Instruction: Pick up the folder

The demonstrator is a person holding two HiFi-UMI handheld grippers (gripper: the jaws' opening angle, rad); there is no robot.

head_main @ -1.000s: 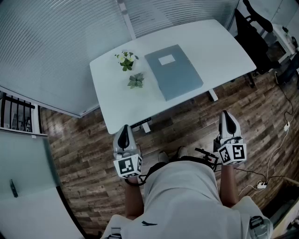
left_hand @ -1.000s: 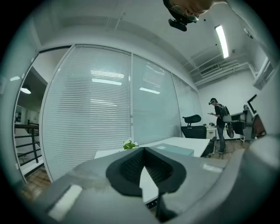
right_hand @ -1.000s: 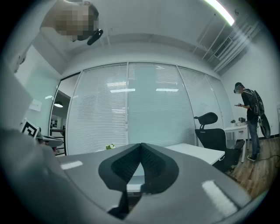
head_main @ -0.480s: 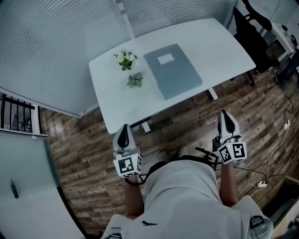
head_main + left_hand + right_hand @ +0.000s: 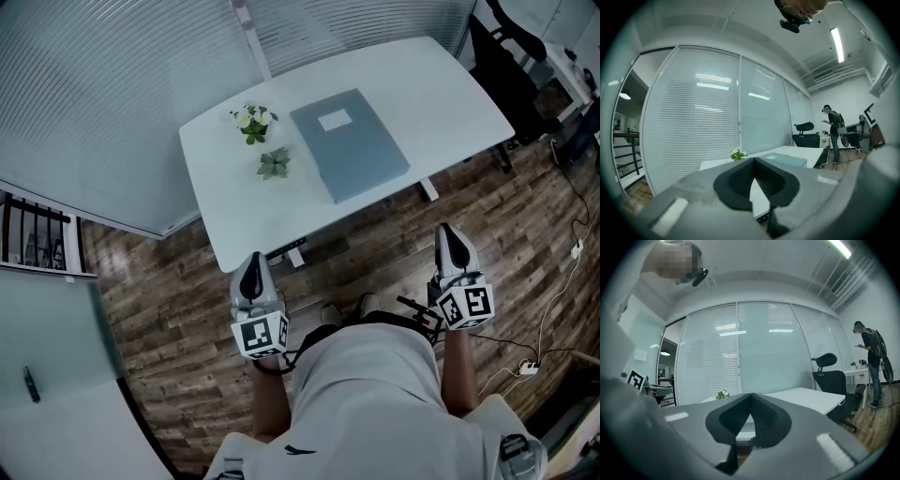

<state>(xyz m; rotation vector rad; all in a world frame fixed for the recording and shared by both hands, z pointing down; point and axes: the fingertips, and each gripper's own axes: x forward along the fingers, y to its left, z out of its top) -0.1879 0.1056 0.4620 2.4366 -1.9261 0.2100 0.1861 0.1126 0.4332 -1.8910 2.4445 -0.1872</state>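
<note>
I'm looking down through the head view and seeing the folder (image 5: 349, 143) lying flat on the white desk (image 5: 281, 220), right of the desk's middle, with a pale label (image 5: 335, 120) near its far edge. Two small plants are sitting to the left of it, a flowering plant (image 5: 252, 122) farther back and a leafy plant (image 5: 274, 164) nearer me. Both are standing apart from the folder.

I'm holding the left tongs (image 5: 250, 259) and the right tongs (image 5: 448, 230) out over the wood floor (image 5: 366, 248), short of the desk's near edge. They are well apart from the folder and from each other, and both are pointing toward the desk. In each gripper view the dark pads are meeting at the tip, so both tongs are closed together with nothing between them.

Blinds (image 5: 112, 84) are running behind the desk. A black chair (image 5: 506, 56) is standing past the desk's right end, and in the right gripper view a person (image 5: 872, 357) is standing beyond that chair.
</note>
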